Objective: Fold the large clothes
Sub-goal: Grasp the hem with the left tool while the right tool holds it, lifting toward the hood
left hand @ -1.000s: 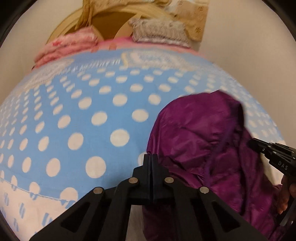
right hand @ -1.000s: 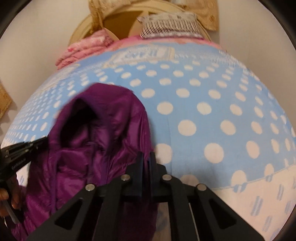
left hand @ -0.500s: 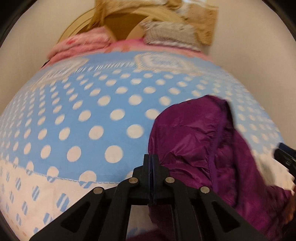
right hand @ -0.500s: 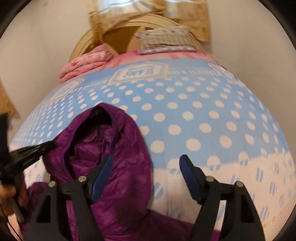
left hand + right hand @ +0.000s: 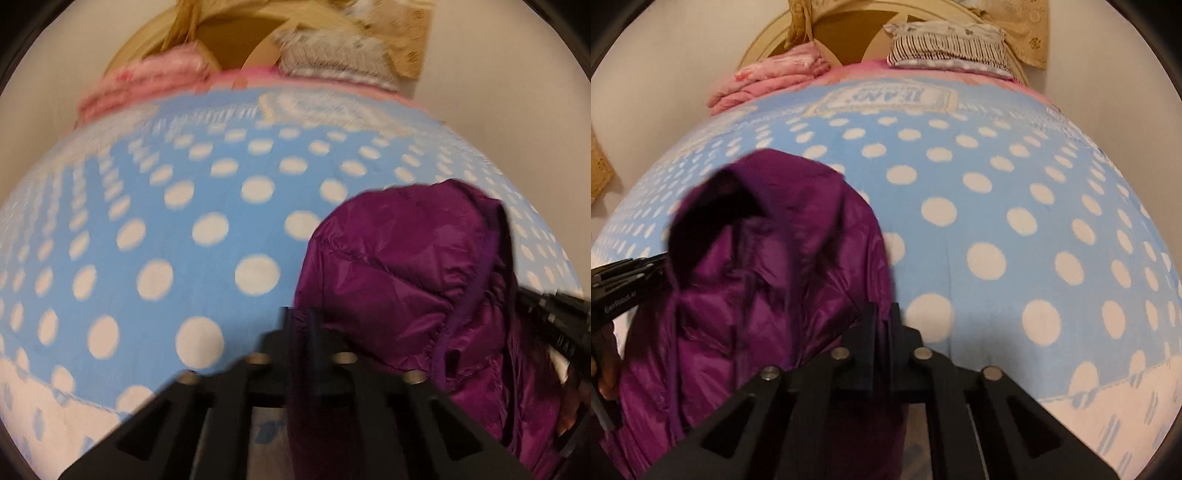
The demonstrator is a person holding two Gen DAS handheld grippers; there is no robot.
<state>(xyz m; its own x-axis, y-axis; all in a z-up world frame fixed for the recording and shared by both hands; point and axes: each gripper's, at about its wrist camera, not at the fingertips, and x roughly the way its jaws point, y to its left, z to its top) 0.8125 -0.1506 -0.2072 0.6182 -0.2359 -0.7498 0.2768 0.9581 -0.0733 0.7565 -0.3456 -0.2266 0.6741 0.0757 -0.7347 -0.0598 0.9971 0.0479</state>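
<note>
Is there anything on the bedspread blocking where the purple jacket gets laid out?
Nothing visible does: the polka-dot bedspread beyond the purple jacket is bare up to the folded pink blanket and pillow at the headboard.

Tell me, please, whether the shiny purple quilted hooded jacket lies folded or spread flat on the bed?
Neither: the purple quilted jacket sits bunched, its hood gaping open on the blue polka-dot blanket.

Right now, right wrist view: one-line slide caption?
Right gripper, jaws shut on purple puffer jacket, over polka-dot bedspread.

Each black hand-held gripper [image 5: 882, 325] has angular cut-out arms, round silver screws and small white lettering.
</note>
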